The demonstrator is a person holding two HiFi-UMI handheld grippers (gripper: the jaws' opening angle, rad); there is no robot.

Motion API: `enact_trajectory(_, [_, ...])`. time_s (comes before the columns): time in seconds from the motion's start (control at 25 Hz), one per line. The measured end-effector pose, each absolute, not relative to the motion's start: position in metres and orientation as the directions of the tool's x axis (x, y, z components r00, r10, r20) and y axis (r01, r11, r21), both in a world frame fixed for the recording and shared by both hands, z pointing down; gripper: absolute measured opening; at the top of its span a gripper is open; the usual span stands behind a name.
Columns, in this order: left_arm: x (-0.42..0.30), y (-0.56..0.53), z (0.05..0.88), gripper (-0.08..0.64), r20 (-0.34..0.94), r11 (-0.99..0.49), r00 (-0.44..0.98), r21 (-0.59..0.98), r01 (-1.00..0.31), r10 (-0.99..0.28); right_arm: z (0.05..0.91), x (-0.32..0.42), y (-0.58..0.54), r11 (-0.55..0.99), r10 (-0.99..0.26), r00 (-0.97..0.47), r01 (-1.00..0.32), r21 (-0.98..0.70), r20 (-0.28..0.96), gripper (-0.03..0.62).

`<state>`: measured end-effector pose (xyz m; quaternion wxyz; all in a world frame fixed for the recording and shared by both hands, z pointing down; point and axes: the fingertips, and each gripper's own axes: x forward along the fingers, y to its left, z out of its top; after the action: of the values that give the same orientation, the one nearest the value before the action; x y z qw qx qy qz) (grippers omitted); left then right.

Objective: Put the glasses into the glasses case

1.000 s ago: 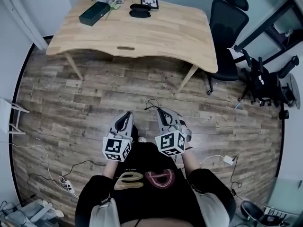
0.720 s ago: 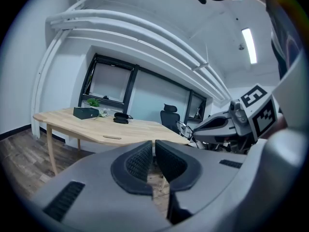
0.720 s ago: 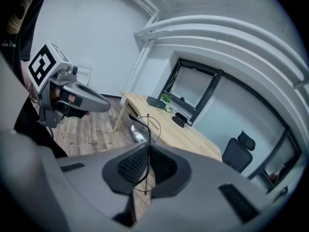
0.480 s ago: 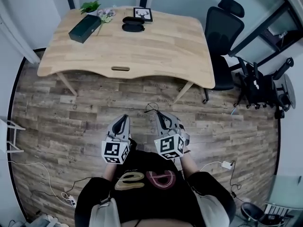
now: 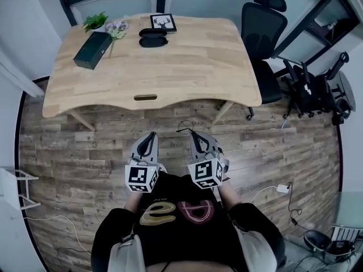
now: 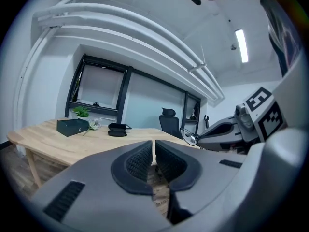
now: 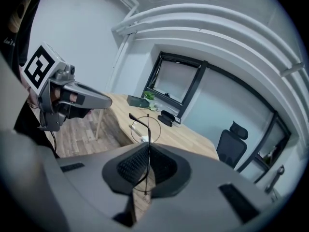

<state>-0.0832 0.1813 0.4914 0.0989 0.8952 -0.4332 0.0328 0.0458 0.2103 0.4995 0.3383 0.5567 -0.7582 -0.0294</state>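
Note:
The black glasses case (image 5: 153, 38) lies open at the far side of the wooden table (image 5: 187, 61); it also shows small in the left gripper view (image 6: 118, 127) and the right gripper view (image 7: 168, 117). My right gripper (image 5: 195, 138) is shut on thin wire-rimmed glasses (image 7: 144, 124), whose frame sticks out ahead of the jaws (image 5: 184, 130). The glasses (image 6: 191, 138) also show beside the right gripper (image 6: 223, 129) in the left gripper view. My left gripper (image 5: 148, 139) is held alongside, shut with nothing in it (image 6: 153, 151). Both hang over the wooden floor, short of the table's near edge.
A dark green box (image 5: 92, 50), a small plant (image 5: 95, 21), flowers (image 5: 117, 28) and a picture frame (image 5: 163, 22) stand near the case. A black office chair (image 5: 262, 35) is at the table's right. Cables (image 5: 266, 190) run across the floor.
The table has come nearer and lower in the head view as the person walked towards it. Both grippers kept their places in front of the body, the right still holding the glasses.

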Motion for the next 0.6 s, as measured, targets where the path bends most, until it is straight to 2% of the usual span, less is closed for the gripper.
enact_trajectory(0.36, [-0.091, 0.154, 0.490, 0.031, 0.150, -0.611, 0.630, 0.153, -0.777, -0.762, 0.504, 0.039, 0.188, 0.351, -0.864, -0.136, -0.854, 0.385, 0.485, 0.017])
enact_trajectory(0.6, [-0.099, 0.146, 0.499, 0.031, 0.179, -0.577, 0.596, 0.149, -0.803, -0.783, 0.507, 0.023, 0.173, 0.370, -0.861, -0.179, -0.862, 0.345, 0.476, 0.017])
